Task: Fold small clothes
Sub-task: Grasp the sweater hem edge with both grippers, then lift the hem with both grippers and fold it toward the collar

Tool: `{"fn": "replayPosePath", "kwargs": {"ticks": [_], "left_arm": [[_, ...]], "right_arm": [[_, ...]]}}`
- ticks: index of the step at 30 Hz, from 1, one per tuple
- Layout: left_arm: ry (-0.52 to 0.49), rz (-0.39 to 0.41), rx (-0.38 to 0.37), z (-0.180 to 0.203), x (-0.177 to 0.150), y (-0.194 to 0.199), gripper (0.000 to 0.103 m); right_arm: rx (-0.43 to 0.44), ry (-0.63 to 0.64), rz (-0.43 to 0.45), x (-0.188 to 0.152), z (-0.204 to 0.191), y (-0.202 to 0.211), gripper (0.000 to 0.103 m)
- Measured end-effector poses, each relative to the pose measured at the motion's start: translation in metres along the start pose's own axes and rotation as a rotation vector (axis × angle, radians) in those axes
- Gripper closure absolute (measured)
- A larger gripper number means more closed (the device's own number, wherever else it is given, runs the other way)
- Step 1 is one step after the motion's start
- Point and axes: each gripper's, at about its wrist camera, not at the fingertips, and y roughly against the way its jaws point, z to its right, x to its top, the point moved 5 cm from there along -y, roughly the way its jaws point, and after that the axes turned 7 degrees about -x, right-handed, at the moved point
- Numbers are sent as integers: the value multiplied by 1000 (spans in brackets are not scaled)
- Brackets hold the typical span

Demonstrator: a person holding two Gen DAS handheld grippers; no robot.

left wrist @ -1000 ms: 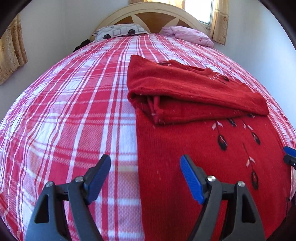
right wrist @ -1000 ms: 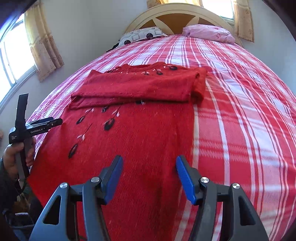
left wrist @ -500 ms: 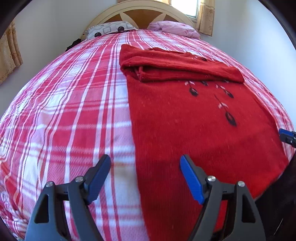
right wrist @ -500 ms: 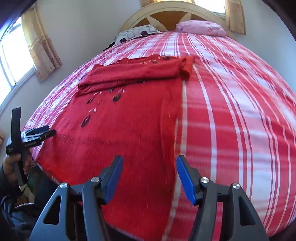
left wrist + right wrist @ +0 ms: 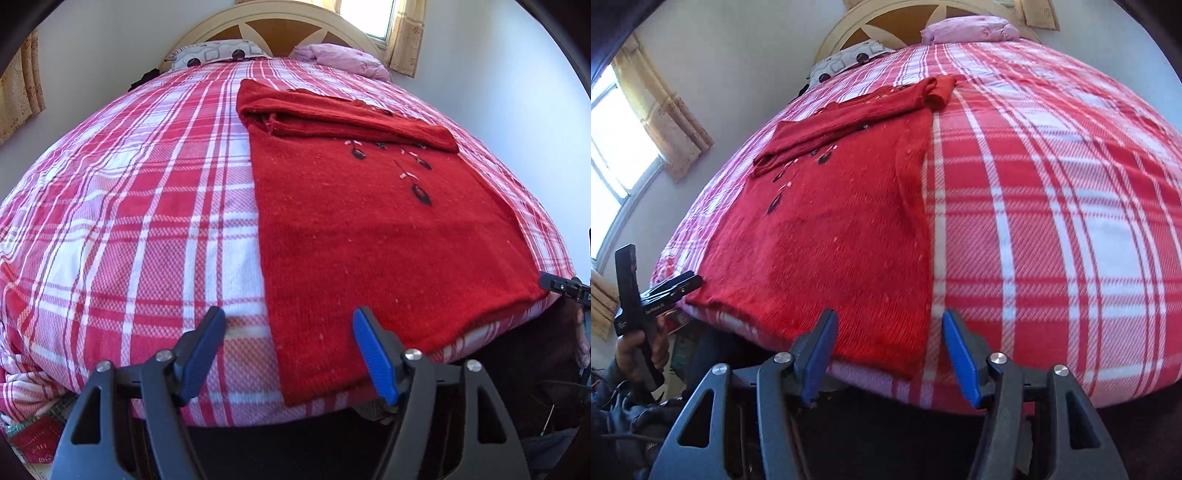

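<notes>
Plaid bedspread [image 5: 129, 221] under a red sweater [image 5: 369, 229].
Sleeves folded across its top; both grippers, left [image 5: 288, 350] and right [image 5: 886, 350], unclenched, jaws just narrowing, gripping nothing.

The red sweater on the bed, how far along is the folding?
Done: the sweater's top part, sleeves included, lies folded across its far end. In hand: both grippers are open and have just been closing a little, the left gripper at the hem's left corner, the right gripper at its right corner, gripping nothing yet. Left: probably grasping the hem and folding it up toward the far end.
</notes>
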Motion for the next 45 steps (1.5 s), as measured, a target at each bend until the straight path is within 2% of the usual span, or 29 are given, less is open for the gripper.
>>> {"fn": "replayPosePath", "kwargs": {"ticks": [2, 3, 7, 14, 17, 18, 19, 21, 26, 29, 31, 32, 33, 34, 37, 45], "left_arm": [[5, -5, -2, 1, -2, 3, 39], [8, -8, -2, 0, -3, 4, 42], [47, -15, -17, 0, -9, 9, 42], [28, -20, -25, 6, -12, 7, 42], [66, -32, -61, 2, -11, 9, 49], [73, -37, -76, 3, -11, 10, 56], [75, -43, -85, 5, -11, 10, 63], [71, -53, -96, 9, -12, 10, 69], [74, -62, -94, 8, -13, 8, 68], [92, -71, -97, 5, -13, 7, 64], [103, -76, -103, 4, -13, 8, 64], [102, -76, -104, 4, -12, 8, 68], [111, -63, -96, 1, -11, 10, 85], [128, -50, -108, -3, -10, 13, 94], [168, -17, -168, -9, -6, 17, 97], [120, 158, -288, 5, 27, 49, 98]], "right_arm": [[23, -25, -16, -1, 4, -1, 69], [37, -38, -19, -2, 5, -1, 71], [55, -46, -25, -4, 5, -1, 71], [64, -46, -20, -4, 7, -3, 71], [83, -55, -18, -5, 7, -2, 72], [101, -60, -20, -5, 6, -2, 73], [116, -65, -25, -5, 5, -2, 79], [113, -58, -27, -6, 5, -3, 79], [147, -95, -32, -6, 9, -4, 80], [148, -119, -24, -6, 15, -4, 92], [163, -128, -20, -6, 15, -2, 93], [168, -127, -14, -5, 14, -1, 93], [178, -127, -4, -4, 13, 2, 93], [195, -128, 8, -3, 12, 5, 94], [249, -124, 47, 1, 6, 15, 95], [370, -151, 153, 28, 0, 41, 95]]}}
